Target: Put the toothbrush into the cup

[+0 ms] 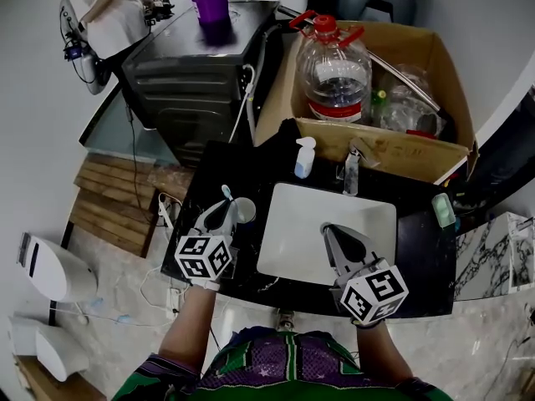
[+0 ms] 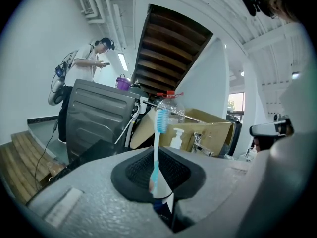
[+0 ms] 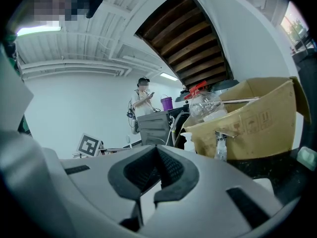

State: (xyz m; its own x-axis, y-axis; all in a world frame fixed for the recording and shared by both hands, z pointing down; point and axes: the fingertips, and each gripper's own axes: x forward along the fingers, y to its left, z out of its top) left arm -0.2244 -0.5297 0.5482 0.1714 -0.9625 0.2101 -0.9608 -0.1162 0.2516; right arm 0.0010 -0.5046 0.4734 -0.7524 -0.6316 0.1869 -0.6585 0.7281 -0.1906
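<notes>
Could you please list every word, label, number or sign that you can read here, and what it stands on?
No words or numbers are legible.
Brown cardboard box: small printed handling symbols, too blurred to read.
Clear plastic water bottle: red label band, print unreadable.
Cubes on left gripper and right gripper: black-and-white square markers, no letters.

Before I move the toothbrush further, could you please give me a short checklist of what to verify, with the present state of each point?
1. Left claw shut on the toothbrush: ok.
2. Toothbrush upright, bristles on top: ok.
3. Cup upright on the counter, beside the sink: ok.
4. Lower end of the handle lined up over the cup's opening: cannot tell, the left claw hides it.
5. Right claw shut, empty, over the sink and apart from the cup: ok.
</notes>
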